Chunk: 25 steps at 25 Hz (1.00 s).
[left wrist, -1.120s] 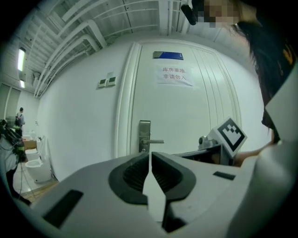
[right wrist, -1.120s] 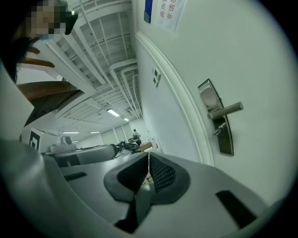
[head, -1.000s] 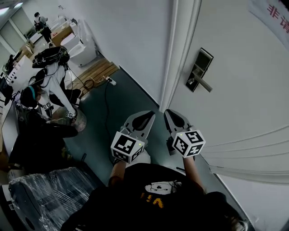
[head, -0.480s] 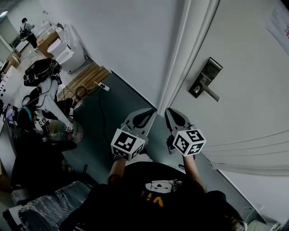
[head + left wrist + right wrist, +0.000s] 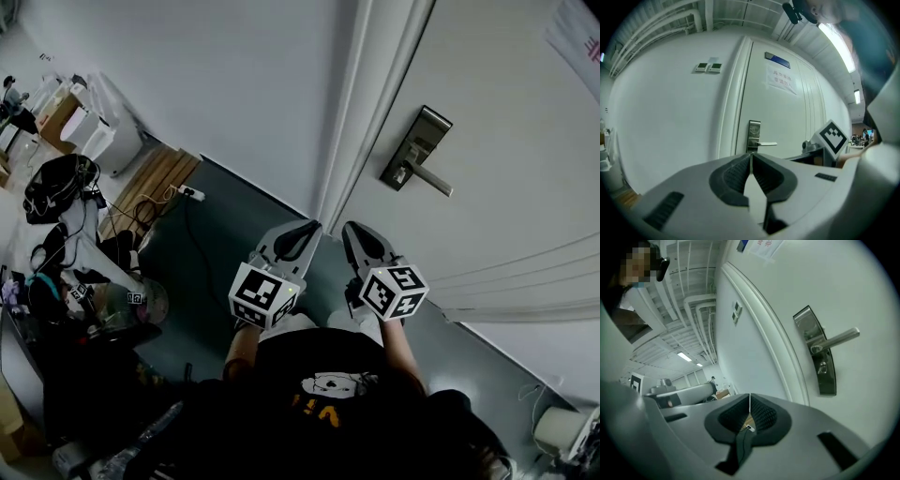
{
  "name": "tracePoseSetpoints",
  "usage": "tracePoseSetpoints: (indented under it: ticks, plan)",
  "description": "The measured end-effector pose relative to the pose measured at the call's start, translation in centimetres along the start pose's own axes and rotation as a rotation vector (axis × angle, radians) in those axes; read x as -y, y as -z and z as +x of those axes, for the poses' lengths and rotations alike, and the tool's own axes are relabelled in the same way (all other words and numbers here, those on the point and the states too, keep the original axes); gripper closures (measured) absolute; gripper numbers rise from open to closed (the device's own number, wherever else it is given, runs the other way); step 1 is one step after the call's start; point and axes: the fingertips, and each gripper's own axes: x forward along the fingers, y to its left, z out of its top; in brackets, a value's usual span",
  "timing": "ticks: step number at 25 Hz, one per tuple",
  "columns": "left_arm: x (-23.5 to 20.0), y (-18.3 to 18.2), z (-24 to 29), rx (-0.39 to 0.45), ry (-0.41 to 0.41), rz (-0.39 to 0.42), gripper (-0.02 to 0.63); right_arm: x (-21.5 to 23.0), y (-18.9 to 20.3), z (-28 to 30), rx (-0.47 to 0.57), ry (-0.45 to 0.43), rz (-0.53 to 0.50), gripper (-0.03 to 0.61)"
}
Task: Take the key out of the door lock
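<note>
A white door carries a dark metal lock plate (image 5: 414, 148) with a silver lever handle (image 5: 428, 180). A small pale bit (image 5: 401, 174) sits low on the plate; I cannot tell whether it is the key. The right gripper view shows the same plate (image 5: 816, 352), its lever handle (image 5: 836, 339) and a small knob-like piece (image 5: 822, 366) under the lever. My left gripper (image 5: 303, 231) and right gripper (image 5: 354, 231) hang side by side, well short of the door. Both are shut and hold nothing. In the left gripper view the plate (image 5: 753, 136) stands straight beyond the gripper (image 5: 751, 155).
The white door frame (image 5: 361, 131) runs left of the lock, then a plain wall. On the dark floor lie a power strip (image 5: 190, 193) with cables and a wooden pallet (image 5: 150, 178). A person with gear (image 5: 70, 281) crouches at far left. A pale bucket (image 5: 562, 431) stands at bottom right.
The head view has swung, so the door and lock sit slightly differently in frame. Both grippers stay shut and keep the same low position before the body.
</note>
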Motion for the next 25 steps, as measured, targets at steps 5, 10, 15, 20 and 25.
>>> tracePoseSetpoints:
  ticks: [5,10,15,20,25]
  plan:
    - [1.1,1.1,2.2,-0.027,0.085,-0.012,0.591,2.3,-0.1,-0.5,0.024,0.079,0.043,0.569]
    - [2.1,1.3,4.6,-0.049,0.143,-0.024,0.591,4.7,-0.8,-1.4,0.066,0.133,0.113,0.569]
    - [2.6,1.4,8.4,-0.074,0.170,-0.020,0.591,9.0,-1.7,-1.4,0.092,0.166,0.185,0.569]
    - [2.0,0.3,10.8,-0.063,0.162,-0.018,0.591,11.5,-2.9,-0.7,0.108,0.160,0.241,0.569]
    - [1.6,-0.1,13.3,-0.071,0.151,0.001,0.591,13.9,-3.8,0.1,0.121,0.136,0.297,0.569]
